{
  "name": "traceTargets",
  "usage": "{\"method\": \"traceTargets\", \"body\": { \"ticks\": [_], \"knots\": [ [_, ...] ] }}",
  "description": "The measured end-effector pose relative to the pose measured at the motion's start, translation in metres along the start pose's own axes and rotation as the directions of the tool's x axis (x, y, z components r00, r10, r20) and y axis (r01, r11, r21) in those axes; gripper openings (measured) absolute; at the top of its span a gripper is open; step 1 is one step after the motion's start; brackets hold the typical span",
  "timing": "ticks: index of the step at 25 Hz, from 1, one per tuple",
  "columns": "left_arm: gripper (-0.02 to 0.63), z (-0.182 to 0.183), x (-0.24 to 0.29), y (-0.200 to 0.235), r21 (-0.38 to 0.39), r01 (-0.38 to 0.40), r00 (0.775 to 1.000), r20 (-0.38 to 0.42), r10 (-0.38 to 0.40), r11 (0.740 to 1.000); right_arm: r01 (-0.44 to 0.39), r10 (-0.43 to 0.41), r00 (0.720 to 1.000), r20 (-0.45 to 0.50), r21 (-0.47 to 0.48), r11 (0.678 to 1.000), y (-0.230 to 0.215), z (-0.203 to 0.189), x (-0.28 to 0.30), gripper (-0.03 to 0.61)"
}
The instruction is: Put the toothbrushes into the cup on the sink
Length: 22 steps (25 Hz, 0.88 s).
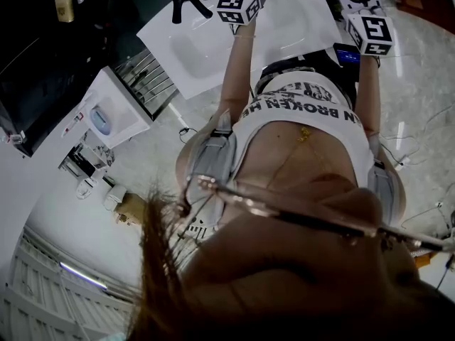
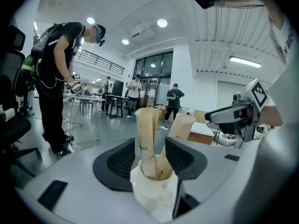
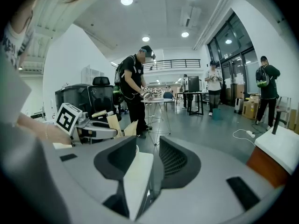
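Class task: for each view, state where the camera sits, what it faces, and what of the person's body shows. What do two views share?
Head view: on the person's head, facing steeply down at the sink; hair, shirt, both forearms show.
Left gripper view: on the left hand-held gripper, looking along its jaws at the cup of wrapped toothbrushes; shirt at right.
Right gripper view: on the right hand-held gripper, facing the room; shirt, forearm at left.
Shared: each gripper view shows the other hand-held gripper.

Your left arm (image 1: 233, 77): bare, stretched forward. Left gripper (image 2: 148, 157): tipped slightly down, jaws wide apart, pads pressing nothing. Your right arm (image 1: 368, 94): stretched forward alongside. Right gripper (image 3: 142, 161): tipped slightly down, jaws narrowly apart; grip on white slab (image 3: 135, 181) between them unclear
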State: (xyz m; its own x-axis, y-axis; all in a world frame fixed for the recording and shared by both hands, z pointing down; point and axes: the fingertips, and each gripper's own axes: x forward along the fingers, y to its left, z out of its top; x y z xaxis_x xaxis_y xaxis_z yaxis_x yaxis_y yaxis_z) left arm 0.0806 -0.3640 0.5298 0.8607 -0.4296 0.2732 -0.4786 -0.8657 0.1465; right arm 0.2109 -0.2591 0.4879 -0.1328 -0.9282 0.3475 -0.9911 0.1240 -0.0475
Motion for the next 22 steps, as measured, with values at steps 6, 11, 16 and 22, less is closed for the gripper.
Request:
{"method": "traceTargets", "body": {
  "ticks": [6,11,16,22],
  "knots": [
    [0.229,-0.002,-0.014,0.004,-0.016,-0.038,0.999,0.002,0.039,0.999,-0.026,0.026,1.000,0.001,-0.010,1.000,0.008,0.002,0.001,0.164],
    [0.230,-0.006,-0.033,0.008,-0.053,-0.079,0.997,0.001,0.079,0.995,-0.060,0.060,0.998,-0.002,-0.023,0.998,0.018,0.004,0.007,0.164],
    [0.233,-0.001,-0.046,0.002,-0.057,-0.093,0.996,0.007,0.094,0.994,-0.100,0.100,0.995,0.001,-0.031,0.994,0.033,0.007,0.015,0.164],
    [0.126,0.020,-0.057,-0.021,-0.032,-0.050,0.997,0.052,0.052,0.998,-0.140,0.141,0.990,0.025,-0.046,0.989,0.053,0.014,0.018,0.118]
  ]
}}
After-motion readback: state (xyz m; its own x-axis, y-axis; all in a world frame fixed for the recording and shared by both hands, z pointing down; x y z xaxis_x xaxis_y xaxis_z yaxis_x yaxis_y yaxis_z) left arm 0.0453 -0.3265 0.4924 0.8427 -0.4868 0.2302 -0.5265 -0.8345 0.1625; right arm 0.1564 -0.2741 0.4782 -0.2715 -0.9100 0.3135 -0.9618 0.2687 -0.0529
